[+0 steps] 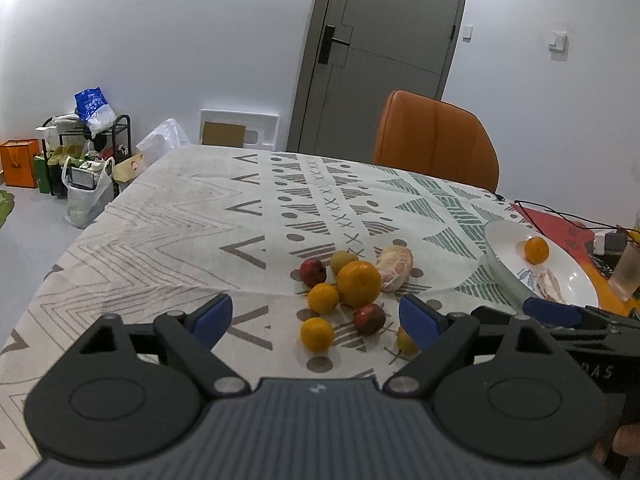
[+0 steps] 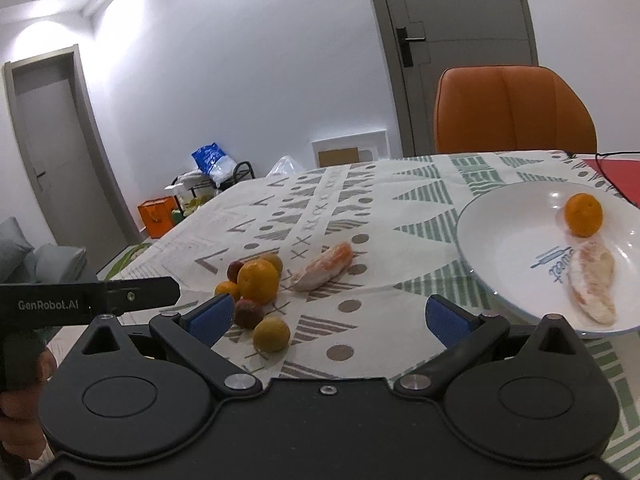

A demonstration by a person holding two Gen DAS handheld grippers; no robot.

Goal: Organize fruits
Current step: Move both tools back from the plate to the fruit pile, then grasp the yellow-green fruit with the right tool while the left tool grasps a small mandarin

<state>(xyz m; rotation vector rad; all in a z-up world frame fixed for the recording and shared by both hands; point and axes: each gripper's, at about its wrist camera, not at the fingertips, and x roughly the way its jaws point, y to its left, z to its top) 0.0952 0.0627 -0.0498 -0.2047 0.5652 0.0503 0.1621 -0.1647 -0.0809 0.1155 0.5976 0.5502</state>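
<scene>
A cluster of fruit lies on the patterned tablecloth: a large orange [image 1: 358, 283] [image 2: 257, 281], small oranges [image 1: 317, 333], dark red fruits [image 1: 369, 318], a yellow-green fruit [image 2: 271, 334] and a peeled pomelo piece [image 1: 395, 267] [image 2: 323, 266]. A white plate [image 1: 500, 236] [image 2: 504, 236] at the right holds a small orange [image 1: 536, 250] [image 2: 583, 209] and a pomelo piece [image 2: 593, 286]. My left gripper [image 1: 316, 318] is open, just in front of the cluster. My right gripper [image 2: 328, 316] is open and empty, between the cluster and the plate.
An orange chair [image 1: 434, 140] stands at the table's far side. A red mat [image 1: 560, 224] with black cables and a glass [image 1: 628, 272] lie at the far right. Bags and a rack [image 1: 88, 152] stand on the floor to the left.
</scene>
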